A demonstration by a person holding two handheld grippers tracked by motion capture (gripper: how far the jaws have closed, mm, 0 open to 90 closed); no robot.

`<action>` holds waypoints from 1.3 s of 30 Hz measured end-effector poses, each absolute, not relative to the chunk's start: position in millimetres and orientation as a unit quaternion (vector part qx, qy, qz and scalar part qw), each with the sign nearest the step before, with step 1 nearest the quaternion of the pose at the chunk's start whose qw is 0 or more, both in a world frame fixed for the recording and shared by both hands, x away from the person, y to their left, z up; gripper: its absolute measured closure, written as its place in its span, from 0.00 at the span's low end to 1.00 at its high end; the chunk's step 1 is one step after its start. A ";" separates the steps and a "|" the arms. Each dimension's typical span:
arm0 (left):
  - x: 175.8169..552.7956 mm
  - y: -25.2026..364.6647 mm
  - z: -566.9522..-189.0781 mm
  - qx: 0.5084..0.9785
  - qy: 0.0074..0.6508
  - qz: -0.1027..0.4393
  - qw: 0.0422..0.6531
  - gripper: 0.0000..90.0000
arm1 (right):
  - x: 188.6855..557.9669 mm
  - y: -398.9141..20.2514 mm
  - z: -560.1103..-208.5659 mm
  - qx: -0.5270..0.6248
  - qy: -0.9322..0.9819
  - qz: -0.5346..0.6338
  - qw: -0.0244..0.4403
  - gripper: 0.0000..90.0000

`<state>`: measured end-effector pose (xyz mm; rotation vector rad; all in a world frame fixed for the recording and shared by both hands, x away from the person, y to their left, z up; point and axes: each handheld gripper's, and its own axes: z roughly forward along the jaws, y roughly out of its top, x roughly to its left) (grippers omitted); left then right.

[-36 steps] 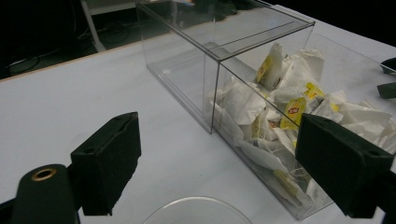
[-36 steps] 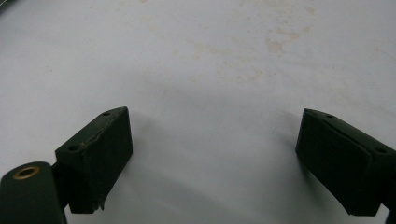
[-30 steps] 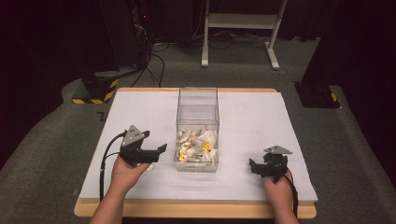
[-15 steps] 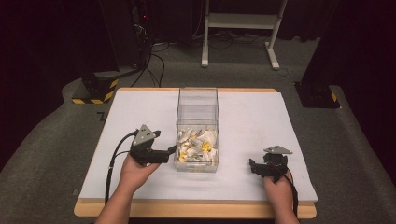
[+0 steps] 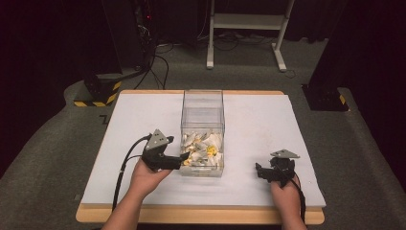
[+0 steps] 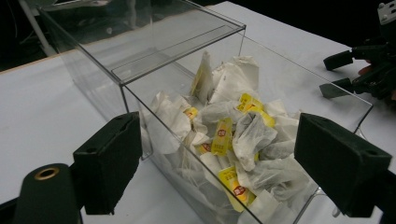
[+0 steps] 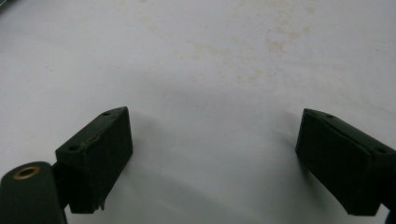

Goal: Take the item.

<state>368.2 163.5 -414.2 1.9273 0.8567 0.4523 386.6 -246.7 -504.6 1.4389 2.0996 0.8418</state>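
High view puts the left gripper (image 5: pixel 184 157) hard against the left wall of the clear box (image 5: pixel 202 108) at its near end, jaws pointing toward 3 o'clock, where the tea bags (image 5: pixel 201 146) are heaped. The box runs lengthwise from 6 to 12 o'clock up the middle of the table (image 5: pixel 134 120), with its far half bare of bags. In the left gripper view the left gripper's jaws stand wide apart and hold nothing; the box's near corner sits between them and the tea bags (image 6: pixel 233 135) lie just past that wall, at about 1 o'clock from the jaws, reachable only over the open top. A clear panel covers the far part of the box, so I judge the way in is from above at the near end.

The right gripper (image 5: pixel 262 171) rests well off at the box's 4 o'clock, jaws toward 9 o'clock; the right gripper view shows them wide open over bare table (image 7: pixel 210 60), gripping nothing. The left is plainly the nearer one.

Against the frames from a second and half a second ago, the left gripper has slid rightward from clear of the box to right up against it, while the right gripper has not shifted.
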 end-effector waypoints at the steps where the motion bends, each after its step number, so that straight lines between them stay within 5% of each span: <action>1: 368.4 162.1 -414.2 0.789 0.348 0.184 0.472 0.17 | 386.6 -246.7 -504.6 0.522 0.763 0.306 0.228 0.12; 21: 384.9 133.8 -421.3 0.826 0.332 0.149 0.430 0.30 | 386.6 -246.8 -504.5 0.523 0.763 0.305 0.228 0.12; 26: 388.4 127.8 -420.7 0.841 0.327 0.142 0.408 0.40 | 386.6 -246.8 -504.5 0.523 0.763 0.305 0.228 0.12; 33: 390.9 123.5 -421.4 0.856 0.321 0.126 0.384 0.66 | 386.6 -246.8 -504.5 0.523 0.763 0.305 0.228 0.12; 39: 393.5 122.3 -425.4 0.867 0.320 0.116 0.363 0.73 | 386.6 -246.7 -504.6 0.522 0.762 0.306 0.228 0.12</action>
